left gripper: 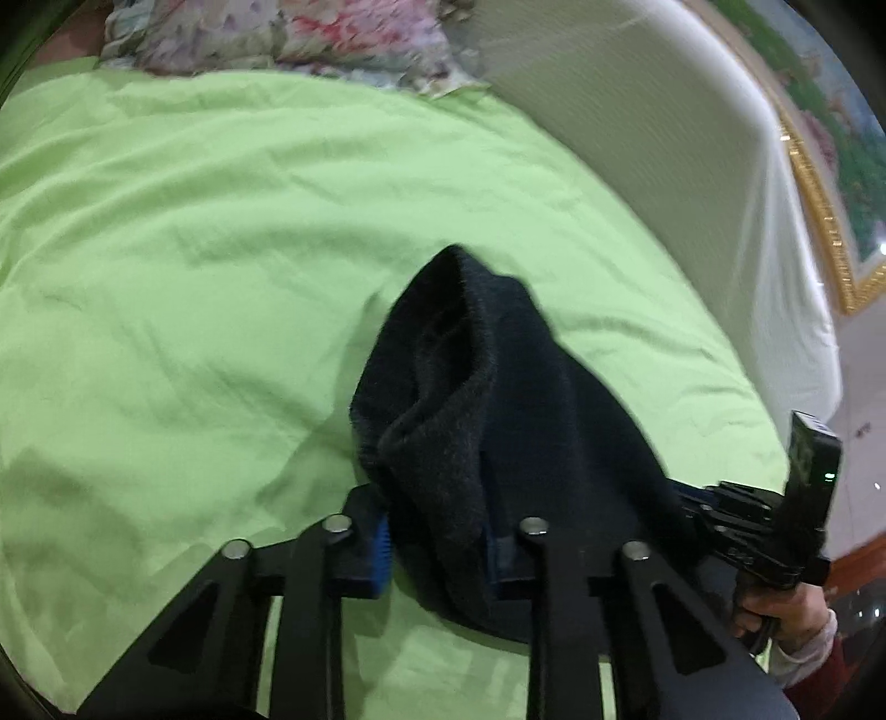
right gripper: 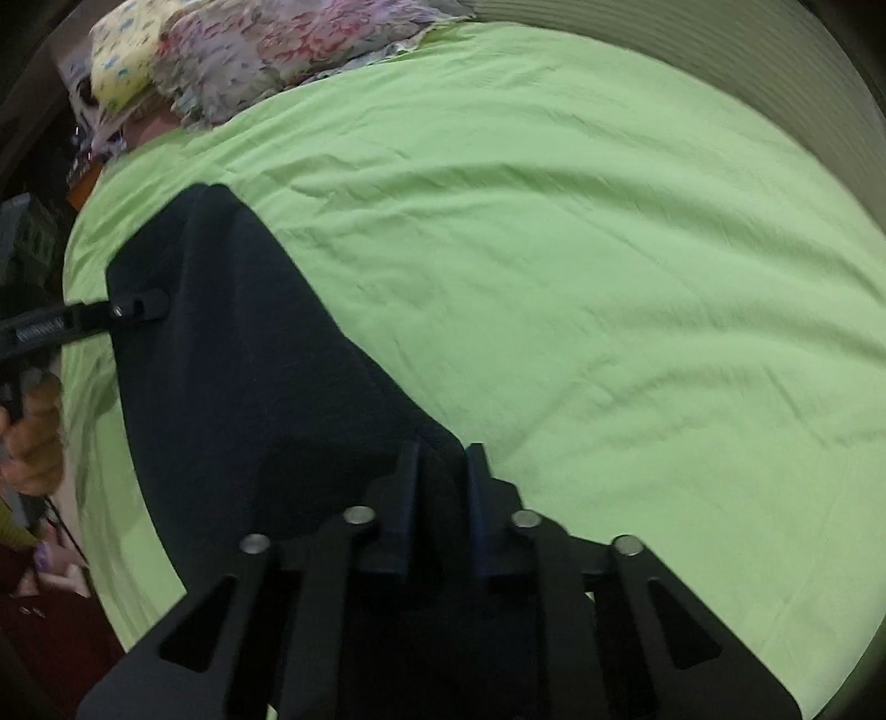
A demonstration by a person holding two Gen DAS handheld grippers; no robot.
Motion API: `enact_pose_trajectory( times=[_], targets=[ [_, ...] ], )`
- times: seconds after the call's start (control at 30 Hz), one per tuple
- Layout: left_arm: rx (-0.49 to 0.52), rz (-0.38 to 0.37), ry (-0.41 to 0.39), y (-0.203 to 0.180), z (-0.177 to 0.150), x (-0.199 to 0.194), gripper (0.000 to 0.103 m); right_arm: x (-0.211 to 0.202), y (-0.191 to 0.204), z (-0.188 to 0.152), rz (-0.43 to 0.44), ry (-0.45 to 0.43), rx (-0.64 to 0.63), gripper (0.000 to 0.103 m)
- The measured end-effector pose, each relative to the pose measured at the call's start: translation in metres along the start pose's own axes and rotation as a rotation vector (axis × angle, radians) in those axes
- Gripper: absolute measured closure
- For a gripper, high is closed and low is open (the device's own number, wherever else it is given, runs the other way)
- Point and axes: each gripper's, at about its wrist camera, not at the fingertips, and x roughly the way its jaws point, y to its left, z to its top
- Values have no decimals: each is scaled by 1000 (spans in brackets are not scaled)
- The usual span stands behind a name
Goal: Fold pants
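Observation:
Dark navy pants (left gripper: 487, 399) lie on a green bedsheet (left gripper: 194, 249). In the left wrist view a thick bunched fold of them stands up between the blue pads of my left gripper (left gripper: 437, 531), which is shut on it. At the right edge a hand holds my right gripper (left gripper: 692, 501), its tips buried in the same cloth. From the right wrist view the pants (right gripper: 238, 387) run from the upper left down to my right gripper (right gripper: 443, 471), shut on a corner of the fabric. My left gripper (right gripper: 141, 304) grips the far end at the left.
Floral bedding (left gripper: 288, 39) is piled at the far end of the bed, with a yellow patterned pillow (right gripper: 122, 61) beside it. A white padded panel (left gripper: 664, 138) and a gold-framed picture (left gripper: 819, 210) stand to the right. The green sheet (right gripper: 609, 277) stretches wide to the right.

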Motion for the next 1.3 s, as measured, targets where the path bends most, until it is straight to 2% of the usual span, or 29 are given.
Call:
enact_pose_trajectory(
  times=[0.07,0.2,0.27,0.33,0.47,0.53,0.63,0.7,0.8,0.87,0.93,0.97,1.1,1.3],
  targets=[
    [16,-44,-40,-4,-1,-16,83,-11,3,3,-40,-39,-11,92],
    [26,-140,-116,-10,-6,-55,84,-50,-4,5,-123,-201,57,93],
    [23,-182,-139,-9,-7,-67,84,-55,-3,5,-145,-241,79,93],
    [35,-162,-136,-8,-4,-66,84,-50,3,9,-169,-254,90,93],
    [25,-94,-98,7,-2,-46,84,-24,13,10,-212,-217,80,93],
    [33,-63,-82,13,-1,-36,83,-17,10,9,-206,-211,112,92],
    [53,25,-78,18,-1,-27,75,-14,-2,2,-225,-216,187,91],
    [66,55,-99,18,-4,-34,64,-22,-5,-4,-256,-232,233,89],
    [82,113,-167,18,-5,-54,57,-51,-11,-28,-220,-283,305,89],
    [96,111,-188,14,-2,-67,55,-69,-13,-49,-202,-309,342,83],
    [107,97,-203,5,0,-75,47,-88,-14,-74,-201,-342,383,58],
    [120,93,-202,-3,1,-76,44,-98,-15,-90,-201,-365,412,54],
    [205,54,-179,-38,-4,-70,40,-127,-20,-148,-208,-401,533,53],
    [346,-16,-93,-105,-28,-40,35,-157,-33,-230,-249,-422,711,53]
  ],
)
